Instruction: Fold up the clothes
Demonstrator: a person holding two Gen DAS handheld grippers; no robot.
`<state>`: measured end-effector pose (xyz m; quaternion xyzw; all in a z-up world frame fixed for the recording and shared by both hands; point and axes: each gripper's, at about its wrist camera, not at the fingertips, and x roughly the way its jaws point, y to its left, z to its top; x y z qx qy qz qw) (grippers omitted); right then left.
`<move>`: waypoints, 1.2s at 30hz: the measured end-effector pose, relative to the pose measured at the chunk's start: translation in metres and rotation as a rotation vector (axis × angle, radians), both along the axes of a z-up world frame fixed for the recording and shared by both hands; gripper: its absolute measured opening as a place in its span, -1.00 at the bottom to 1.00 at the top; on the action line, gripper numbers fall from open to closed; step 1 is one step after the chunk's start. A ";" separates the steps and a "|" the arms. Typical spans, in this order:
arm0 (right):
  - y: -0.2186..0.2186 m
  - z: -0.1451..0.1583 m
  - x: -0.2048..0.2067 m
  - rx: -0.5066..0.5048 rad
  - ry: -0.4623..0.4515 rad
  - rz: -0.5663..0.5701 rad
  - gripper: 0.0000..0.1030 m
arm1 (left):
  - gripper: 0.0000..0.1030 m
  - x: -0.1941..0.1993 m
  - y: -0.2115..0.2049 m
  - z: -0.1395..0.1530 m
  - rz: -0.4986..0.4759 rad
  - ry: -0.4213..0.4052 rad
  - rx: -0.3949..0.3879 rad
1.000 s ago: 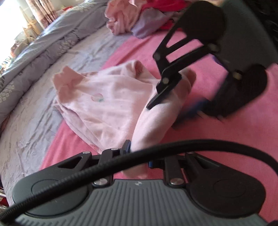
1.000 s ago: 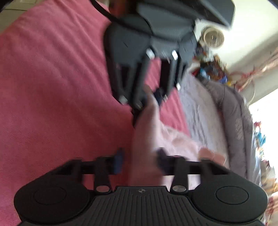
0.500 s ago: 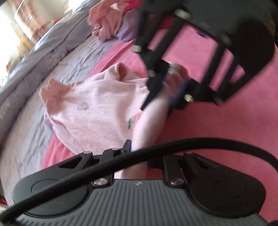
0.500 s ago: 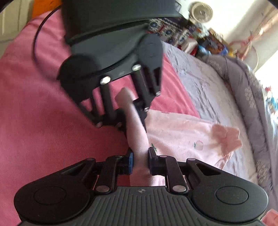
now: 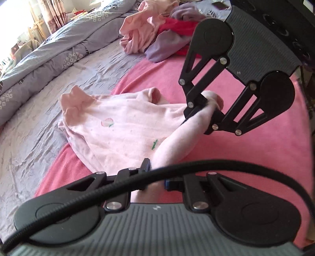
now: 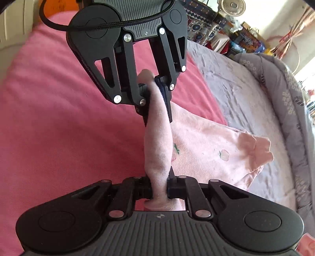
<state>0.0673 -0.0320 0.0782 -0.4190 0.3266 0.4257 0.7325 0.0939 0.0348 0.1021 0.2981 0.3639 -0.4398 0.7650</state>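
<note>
Pink fleece blanket (image 5: 246, 157) over wrinkled lilac bedsheet (image 5: 29, 141); grey flower-print quilted duvet (image 5: 49, 51); white electric fan (image 6: 233, 6); patterned window curtain (image 5: 55, 13).

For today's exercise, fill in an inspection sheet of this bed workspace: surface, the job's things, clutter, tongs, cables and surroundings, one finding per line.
Surface: pink blanket spread over a lilac bedsheet.
Job's things: pale pink garment with small printed motifs, one edge stretched taut between both tongs, the rest lying on the bed.
Clutter: heap of unfolded clothes, pink, purple and red, at the far end.
Tongs: left tongs pinch the garment's edge; right tongs are closing on the same edge.
Cables: black braided cable arcs across the left tongs' body.
Surroundings: rolled grey quilt, fan, crowded shelves, bright window.
</note>
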 end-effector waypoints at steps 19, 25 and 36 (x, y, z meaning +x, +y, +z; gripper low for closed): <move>-0.030 0.063 0.036 0.108 0.390 -0.234 -0.73 | -0.51 0.025 0.014 0.037 0.202 0.299 -0.147; -0.056 0.051 0.115 0.132 0.386 -0.320 -0.67 | -0.29 0.113 -0.006 0.025 0.235 0.257 -0.138; -0.112 -0.024 0.205 0.357 0.721 -0.572 0.00 | 0.19 0.190 0.023 -0.038 0.457 0.497 -0.204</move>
